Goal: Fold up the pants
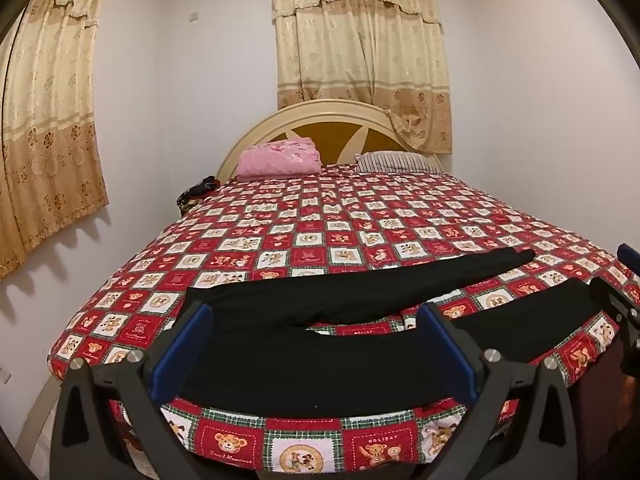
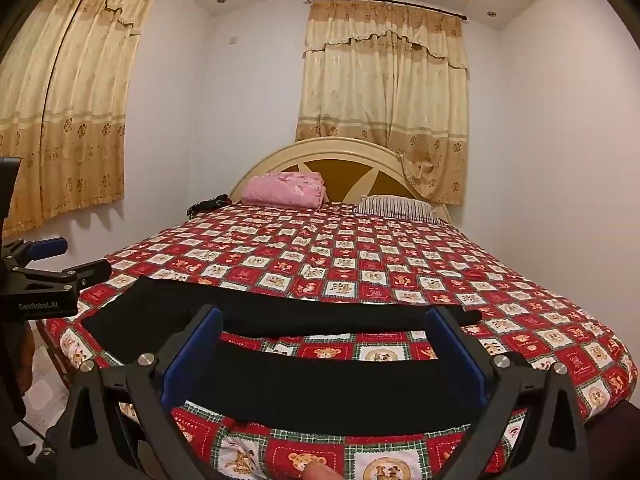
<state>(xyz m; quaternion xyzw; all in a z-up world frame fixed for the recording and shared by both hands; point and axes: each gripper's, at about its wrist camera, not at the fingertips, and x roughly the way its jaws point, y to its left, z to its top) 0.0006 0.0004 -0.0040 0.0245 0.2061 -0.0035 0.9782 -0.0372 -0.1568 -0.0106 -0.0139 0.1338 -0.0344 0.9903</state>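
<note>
The left gripper (image 1: 316, 344), a black frame with 2 blue-padded fingers (image 1: 182, 350), stands spread wide and grasps nothing. Its fingers straddle the upper part of the black fabric pants (image 1: 320, 364), just above the cloth; whether the tips touch it cannot be told. The right gripper (image 2: 326, 352), built the same way, is equally wide apart and empty, its blue pads (image 2: 192, 354) set either side of the nearer pant leg. In the right wrist view the left gripper appears at the far left edge, with its blue pad and black frame over the corner of the bed.

The pants lie flat across the near end of the bed, spread sideways, with the 2 legs splayed apart and a strip of bedspread showing between them. The farther leg (image 2: 360, 316) runs long and narrow to the right; the nearer leg lies close to the foot edge.

The bed is covered by a red, white and green checked bedspread printed with teddy bears (image 1: 360, 220). At the head sit a folded pink blanket (image 1: 280, 158) and a striped pillow (image 1: 394, 162), against an arched cream and brown wooden headboard (image 1: 320, 120). A dark bundle (image 1: 198, 194) rests at the left edge near the blanket. Beige patterned curtains (image 1: 360, 56) hang behind the headboard, and a second pair of curtains (image 1: 48, 120) covers the left wall. The walls are white.
</note>
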